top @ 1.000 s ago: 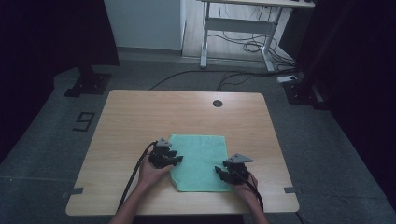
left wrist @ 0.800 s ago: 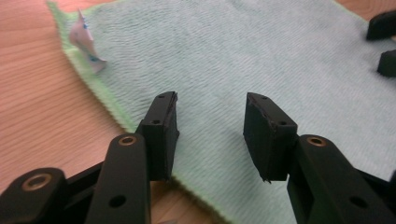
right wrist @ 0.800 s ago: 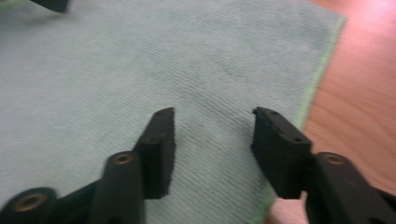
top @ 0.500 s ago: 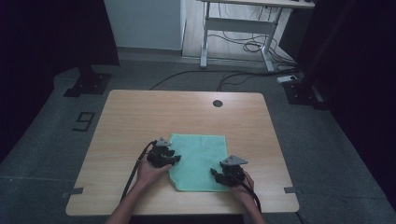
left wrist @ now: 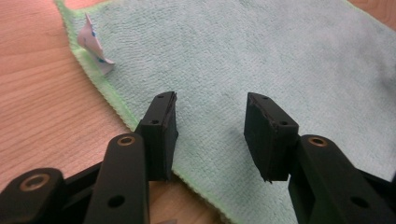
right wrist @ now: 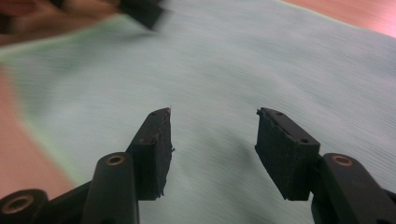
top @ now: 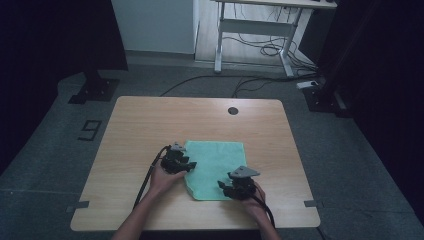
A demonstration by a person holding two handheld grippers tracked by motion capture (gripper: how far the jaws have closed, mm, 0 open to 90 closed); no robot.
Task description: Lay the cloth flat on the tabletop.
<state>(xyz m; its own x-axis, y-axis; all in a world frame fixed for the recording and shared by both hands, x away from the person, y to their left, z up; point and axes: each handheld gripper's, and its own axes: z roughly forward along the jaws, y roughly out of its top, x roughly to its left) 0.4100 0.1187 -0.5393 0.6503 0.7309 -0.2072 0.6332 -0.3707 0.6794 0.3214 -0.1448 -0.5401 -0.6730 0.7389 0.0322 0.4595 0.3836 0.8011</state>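
Cloth: a green microfibre cloth (top: 215, 169) lay flat on the desk (top: 150, 125), lower centre of the high view.
Handling: judged light, limp and grippy; best pinched at a hemmed edge or corner.
Axis: roughly square, slightly longer toward the near edge; its label tag (left wrist: 95, 44) stuck out at the upper-left hem.
Left hand-held gripper (top: 189, 165): jaws half apart, astride the hem, clamping nothing.
Right hand-held gripper (top: 223, 186): jaws just opening, apart over the cloth, nothing pinched.
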